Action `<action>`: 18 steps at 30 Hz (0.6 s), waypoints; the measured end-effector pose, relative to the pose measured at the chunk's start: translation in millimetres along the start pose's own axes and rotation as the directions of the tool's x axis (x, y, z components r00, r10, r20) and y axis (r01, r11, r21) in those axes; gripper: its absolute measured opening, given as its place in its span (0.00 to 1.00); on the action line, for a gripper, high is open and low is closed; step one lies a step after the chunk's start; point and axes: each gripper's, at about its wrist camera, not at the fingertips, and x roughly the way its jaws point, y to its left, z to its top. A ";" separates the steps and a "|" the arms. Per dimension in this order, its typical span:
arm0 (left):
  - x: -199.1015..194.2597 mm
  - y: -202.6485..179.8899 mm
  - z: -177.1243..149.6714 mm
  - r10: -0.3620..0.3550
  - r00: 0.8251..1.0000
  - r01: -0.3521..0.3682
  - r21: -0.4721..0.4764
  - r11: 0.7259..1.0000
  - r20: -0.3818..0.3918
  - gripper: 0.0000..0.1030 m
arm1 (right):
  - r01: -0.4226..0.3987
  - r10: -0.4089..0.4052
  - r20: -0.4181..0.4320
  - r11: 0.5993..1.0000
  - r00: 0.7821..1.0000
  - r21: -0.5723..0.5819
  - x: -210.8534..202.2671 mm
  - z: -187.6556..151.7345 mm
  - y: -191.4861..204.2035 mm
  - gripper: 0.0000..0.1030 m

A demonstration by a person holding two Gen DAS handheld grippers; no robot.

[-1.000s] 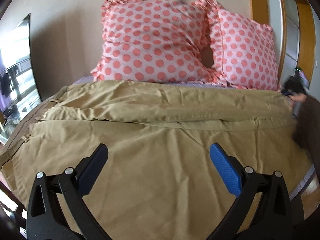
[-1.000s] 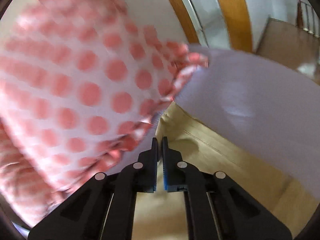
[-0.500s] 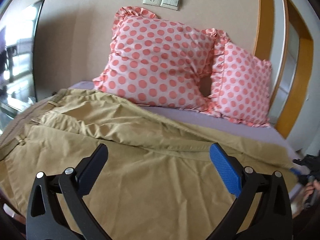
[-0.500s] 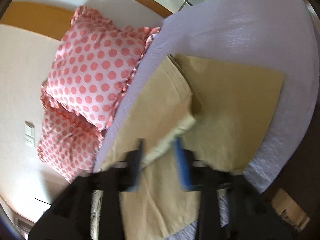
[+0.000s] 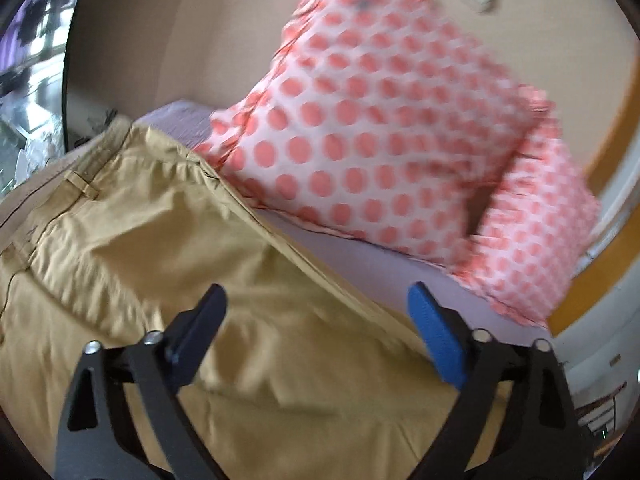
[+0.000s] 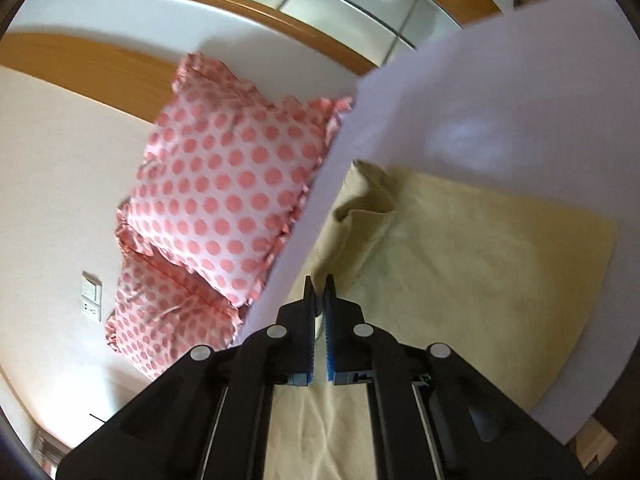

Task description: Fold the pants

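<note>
Left wrist: tan pants (image 5: 168, 264) lie wrinkled on the bed (image 5: 360, 256), left gripper (image 5: 316, 312) spread wide above them, pillows (image 5: 384, 128) behind. Right wrist: right gripper (image 6: 319, 292) clamps a raised pants (image 6: 460, 256) fold; sheet beside, pillows (image 6: 224, 200) left.

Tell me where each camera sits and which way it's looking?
Left wrist: on the open left gripper, above the tan pants, facing the spotted pillows and wall.
Right wrist: on the right gripper, shut on a pants fold, looking along the bed sheet.
Shared: pants, pillows, sheet.
</note>
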 end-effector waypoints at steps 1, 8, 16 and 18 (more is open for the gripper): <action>10.3 1.8 5.2 0.025 1.000 -0.025 -0.004 1.000 -0.014 0.80 | -0.004 0.004 0.000 1.000 1.000 -0.004 -1.4 0.8 1.2 0.04; 89.2 27.5 31.5 0.107 0.982 -0.114 -0.038 0.993 -0.153 0.08 | -0.029 0.029 0.012 0.999 1.000 -0.020 -2.6 5.7 6.9 0.04; -63.2 40.7 -29.1 -0.017 0.994 0.015 0.023 1.000 0.105 0.04 | -0.028 0.034 0.104 0.998 0.994 -0.054 -34.0 8.6 13.7 0.04; -107.2 50.9 -65.2 -0.029 0.992 0.028 0.010 1.000 0.121 0.04 | -0.017 0.023 0.118 0.999 0.993 -0.051 -46.0 9.9 8.5 0.04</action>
